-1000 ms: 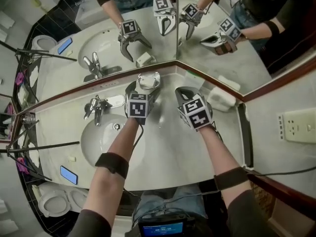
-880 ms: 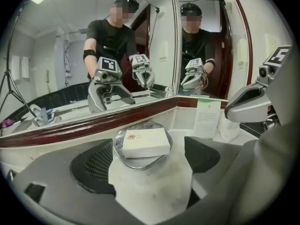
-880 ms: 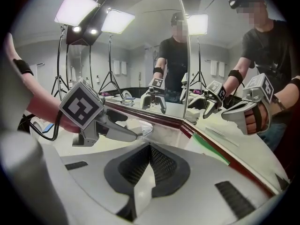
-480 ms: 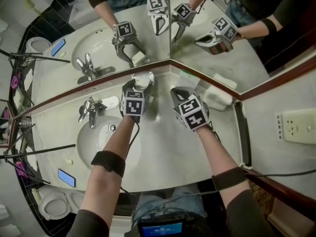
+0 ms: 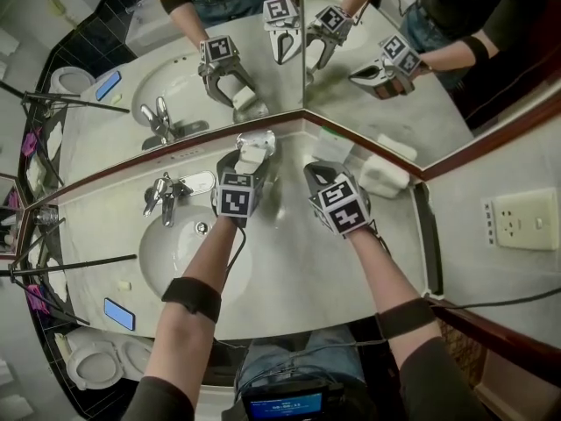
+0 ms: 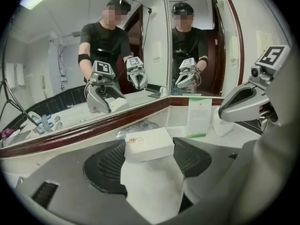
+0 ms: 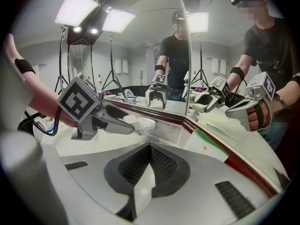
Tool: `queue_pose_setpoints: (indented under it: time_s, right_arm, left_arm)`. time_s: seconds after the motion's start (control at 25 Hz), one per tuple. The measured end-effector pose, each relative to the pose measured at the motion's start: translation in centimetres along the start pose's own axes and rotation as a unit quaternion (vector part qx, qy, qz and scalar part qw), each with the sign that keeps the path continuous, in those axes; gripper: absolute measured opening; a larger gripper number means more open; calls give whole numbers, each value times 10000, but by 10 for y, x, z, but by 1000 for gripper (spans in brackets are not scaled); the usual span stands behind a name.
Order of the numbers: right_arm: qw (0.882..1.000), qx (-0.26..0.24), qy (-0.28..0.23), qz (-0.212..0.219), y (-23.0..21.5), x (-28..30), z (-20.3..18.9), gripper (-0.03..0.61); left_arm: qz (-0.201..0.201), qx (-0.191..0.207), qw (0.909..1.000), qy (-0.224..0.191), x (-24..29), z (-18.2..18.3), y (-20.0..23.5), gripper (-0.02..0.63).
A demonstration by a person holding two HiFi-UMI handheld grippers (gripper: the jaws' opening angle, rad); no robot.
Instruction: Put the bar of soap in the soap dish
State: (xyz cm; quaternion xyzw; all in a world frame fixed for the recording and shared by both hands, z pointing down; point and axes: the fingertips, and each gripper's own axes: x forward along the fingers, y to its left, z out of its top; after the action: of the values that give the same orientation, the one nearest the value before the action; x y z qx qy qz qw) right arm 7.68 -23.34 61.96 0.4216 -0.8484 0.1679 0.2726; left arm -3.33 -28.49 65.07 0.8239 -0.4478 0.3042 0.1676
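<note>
By the mirror (image 5: 377,117), down-tilted left tool (image 5: 251,158), jaws just closing, grips soap (image 6: 148,144); right tool (image 7: 150,154) clenched.

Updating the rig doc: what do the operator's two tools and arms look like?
Left tool and right tool: grey bodies, black textured pads, each topped by a white cube with black square markers. A black cable runs back from the left tool. Black band on each forearm, dark sleeves above. The left tool's jaws have just been closing, the boxed bar of soap between them.
</note>
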Motion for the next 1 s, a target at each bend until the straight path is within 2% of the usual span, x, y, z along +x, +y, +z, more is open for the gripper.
queue_pose_setpoints:
  time_s: [0.32, 0.64, 1.0]
  right_arm:
    - [9990, -379, -94, 231, 32, -31, 15, 20]
    - [9948, -750, 40, 687, 97, -71, 6, 20]
    - [9924, -787, 39, 941, 138, -99, -3, 20]
  left_arm:
    - [-148, 144, 9991, -372, -74, 10, -30, 322]
    - [-209, 196, 9980, -560, -152, -17, -60, 322]
    - [-80, 113, 9979, -640, -181, -42, -81, 322]
